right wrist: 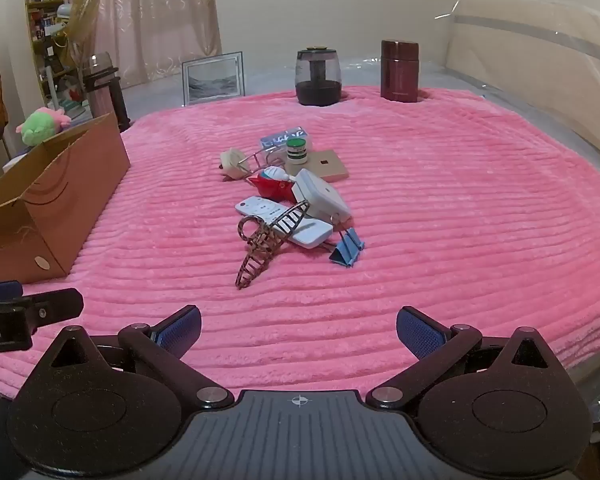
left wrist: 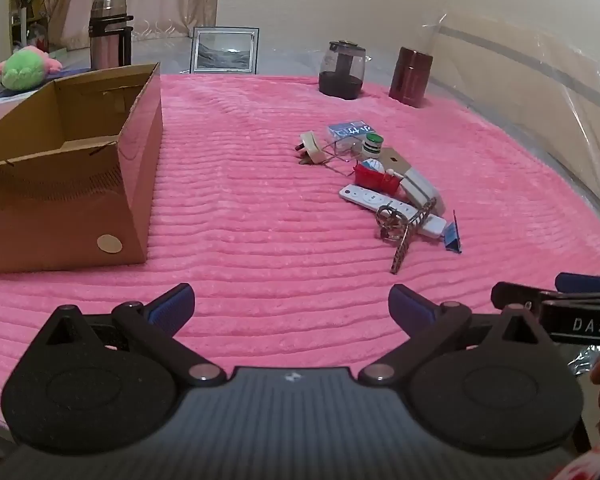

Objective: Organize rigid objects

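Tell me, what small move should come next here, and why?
Probably the right gripper should reach forward to the hair claw. Both grippers' jaws stand open and empty, the claw is the nearest piece of the pile, and the box is open-topped.

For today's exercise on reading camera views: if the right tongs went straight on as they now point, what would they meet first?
Probably the brown hair claw, nearest in the pile ahead of the open right tongs; depth is uncertain.

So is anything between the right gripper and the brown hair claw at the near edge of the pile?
Nothing visible. Only bare pink blanket lies between the open right gripper and the hair claw, the pile's nearest item.
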Demonstrator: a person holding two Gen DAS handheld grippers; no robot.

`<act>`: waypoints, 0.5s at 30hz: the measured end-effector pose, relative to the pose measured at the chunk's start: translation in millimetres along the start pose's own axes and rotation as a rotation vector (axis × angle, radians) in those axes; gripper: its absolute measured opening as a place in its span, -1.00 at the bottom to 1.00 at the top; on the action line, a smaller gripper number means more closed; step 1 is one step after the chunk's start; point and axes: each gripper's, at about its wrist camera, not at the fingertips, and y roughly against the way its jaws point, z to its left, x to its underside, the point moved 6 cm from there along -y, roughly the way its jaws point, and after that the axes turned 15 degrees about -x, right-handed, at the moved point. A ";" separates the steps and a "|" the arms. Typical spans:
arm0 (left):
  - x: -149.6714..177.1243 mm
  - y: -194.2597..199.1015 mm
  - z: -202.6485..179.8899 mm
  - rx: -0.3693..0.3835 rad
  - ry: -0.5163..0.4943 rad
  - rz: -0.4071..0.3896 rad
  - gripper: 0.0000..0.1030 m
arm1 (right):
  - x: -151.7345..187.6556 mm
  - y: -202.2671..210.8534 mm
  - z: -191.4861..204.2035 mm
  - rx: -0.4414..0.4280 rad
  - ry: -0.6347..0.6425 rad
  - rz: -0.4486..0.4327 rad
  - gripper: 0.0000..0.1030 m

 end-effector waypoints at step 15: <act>-1.8 1.0 2.5 0.032 0.030 -0.007 0.95 | -0.3 1.8 2.9 -0.002 0.002 -0.002 0.96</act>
